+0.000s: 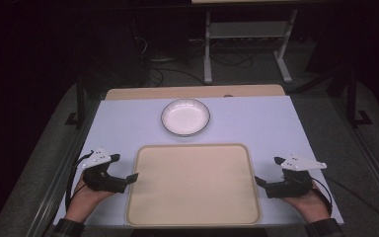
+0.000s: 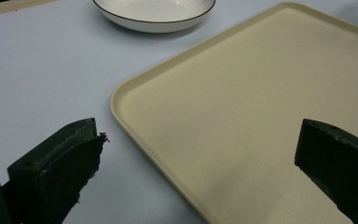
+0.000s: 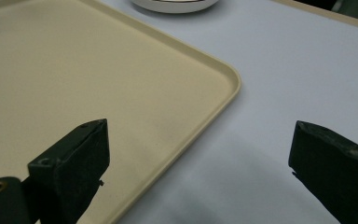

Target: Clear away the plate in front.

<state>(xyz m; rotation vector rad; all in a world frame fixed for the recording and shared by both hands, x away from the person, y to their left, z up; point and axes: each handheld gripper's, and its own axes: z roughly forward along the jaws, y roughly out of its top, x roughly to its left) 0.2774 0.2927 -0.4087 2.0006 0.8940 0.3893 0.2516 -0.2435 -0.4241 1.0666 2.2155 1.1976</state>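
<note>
A: Nearest me, left hand-held gripper (image 1: 131,177) and right hand-held gripper (image 1: 259,181); jaws?

B: Both wide, empty, flanking my tray (image 1: 193,183) on the bench (image 1: 123,123); bowl (image 1: 185,117) beyond it, apart.

A: Risk?

B: I judge uneven lifting would tilt the tray; jaws may slip off its thin rim.

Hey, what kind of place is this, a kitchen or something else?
Probably a lab or recording workspace, not a kitchen: a covered table holding just a tray and a bowl, with floor cables and a bare metal stand behind.
</note>
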